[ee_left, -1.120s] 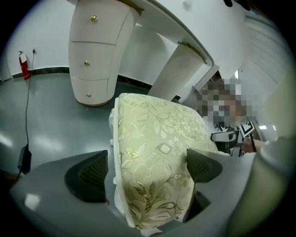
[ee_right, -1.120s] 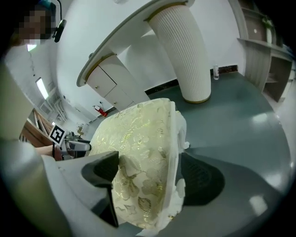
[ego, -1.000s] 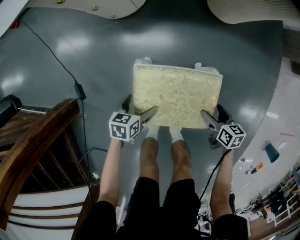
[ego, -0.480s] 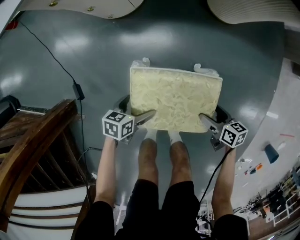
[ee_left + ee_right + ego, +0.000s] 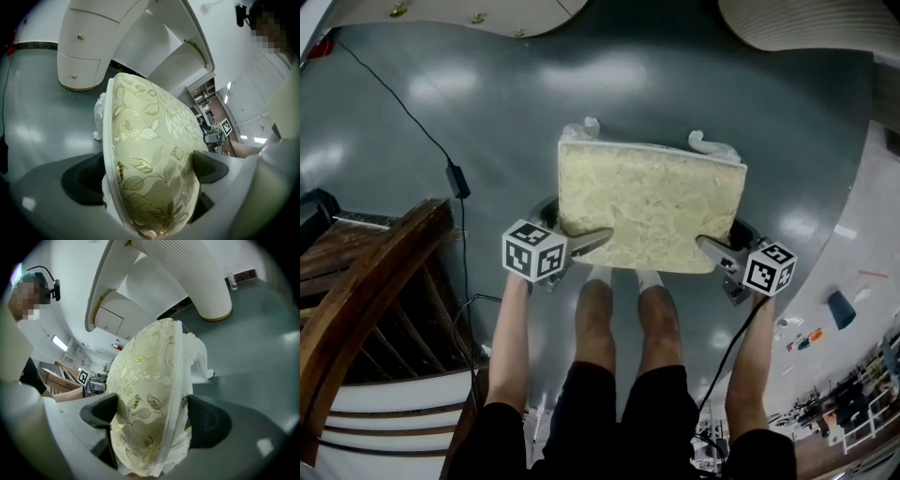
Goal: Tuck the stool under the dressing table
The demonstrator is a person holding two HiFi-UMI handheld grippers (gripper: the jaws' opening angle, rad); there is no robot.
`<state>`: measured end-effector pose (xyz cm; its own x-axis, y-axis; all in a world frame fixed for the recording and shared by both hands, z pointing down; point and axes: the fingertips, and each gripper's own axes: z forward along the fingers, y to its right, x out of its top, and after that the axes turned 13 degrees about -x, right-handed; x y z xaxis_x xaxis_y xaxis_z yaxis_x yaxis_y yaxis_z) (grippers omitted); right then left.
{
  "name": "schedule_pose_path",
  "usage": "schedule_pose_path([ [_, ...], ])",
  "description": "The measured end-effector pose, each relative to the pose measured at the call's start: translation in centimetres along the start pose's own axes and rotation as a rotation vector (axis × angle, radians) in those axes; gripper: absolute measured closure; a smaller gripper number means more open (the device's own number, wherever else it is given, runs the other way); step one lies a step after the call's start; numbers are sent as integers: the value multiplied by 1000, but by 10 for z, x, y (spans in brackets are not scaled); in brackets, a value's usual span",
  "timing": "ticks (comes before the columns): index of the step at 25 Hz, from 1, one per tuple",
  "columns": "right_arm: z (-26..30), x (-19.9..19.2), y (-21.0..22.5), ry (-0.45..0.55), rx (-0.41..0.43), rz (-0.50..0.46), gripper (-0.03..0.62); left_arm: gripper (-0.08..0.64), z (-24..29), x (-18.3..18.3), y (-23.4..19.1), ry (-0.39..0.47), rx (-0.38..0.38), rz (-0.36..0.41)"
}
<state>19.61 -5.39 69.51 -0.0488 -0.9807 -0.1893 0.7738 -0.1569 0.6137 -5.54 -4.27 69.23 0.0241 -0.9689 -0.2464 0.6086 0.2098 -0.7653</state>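
Spreading across the whole head view, a glossy grey floor (image 5: 675,84) underlies every item. White curved dressing table (image 5: 89,51) with small gold knobs stands at the far side, next to a white ribbed column (image 5: 206,287). Dark curved wooden furniture (image 5: 366,291), possibly a chair back, fills the near left. Rectangular stool (image 5: 649,206), with a cream, gold-leaf upholstered seat and white scrolled legs, occupies open floor just ahead of the person's white-socked feet (image 5: 623,274); it is well apart from the dressing table and not under it. Left gripper (image 5: 146,174), whose jaws have just been opening wider, straddles the seat's near left corner, one pad on the cushion top and one at the underside, clamping it. Right gripper (image 5: 152,418) clamps the near right corner likewise. Thin black cable (image 5: 403,108) trails over the floor at far left.
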Motion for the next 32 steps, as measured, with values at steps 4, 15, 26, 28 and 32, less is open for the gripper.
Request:
schedule_pose_path([
  [4, 3, 0, 1, -16, 26, -10, 118, -43, 3, 0, -1, -8, -26, -5],
  [15, 11, 0, 3, -40, 96, 1, 75, -44, 7, 1, -2, -18, -78, -7],
  [26, 10, 2, 1, -20, 91, 17, 75, -44, 7, 1, -3, -11, -74, -16],
  [28, 7, 2, 1, -12, 68, 11, 78, -44, 7, 0, -2, -16, -71, -23],
  [32, -2, 5, 1, 23, 39, 29, 137, -43, 6, 2, -2, -38, -69, -29],
])
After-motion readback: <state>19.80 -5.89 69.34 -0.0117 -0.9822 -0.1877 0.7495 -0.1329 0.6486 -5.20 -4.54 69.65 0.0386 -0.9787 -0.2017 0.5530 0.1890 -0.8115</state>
